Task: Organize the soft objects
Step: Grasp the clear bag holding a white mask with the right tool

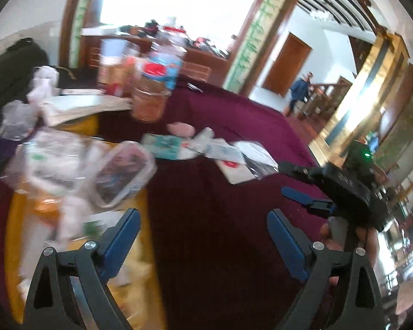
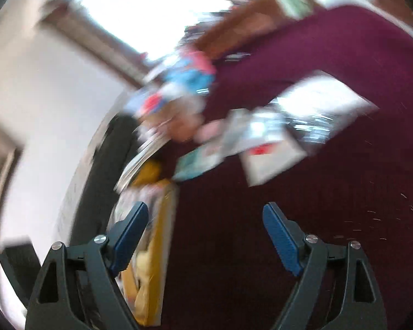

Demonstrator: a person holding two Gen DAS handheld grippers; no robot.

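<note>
With both the left tongs (image 1: 203,236) and the right tongs (image 2: 206,233) spread and empty, several soft packets (image 1: 220,151) are seen left scattered on the maroon-covered desk (image 1: 220,233), while others are already gathered in the yellow tray (image 1: 13,233), so the task is judged partly done.

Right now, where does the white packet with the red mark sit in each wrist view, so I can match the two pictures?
Left wrist view: the white packet with the red mark lies right of centre on the maroon cloth, at the near end of the loose pile.
Right wrist view: the same packet is just right of centre, blurred, on the cloth.
Shared landmark: the teal packet, left of it in both.
</note>
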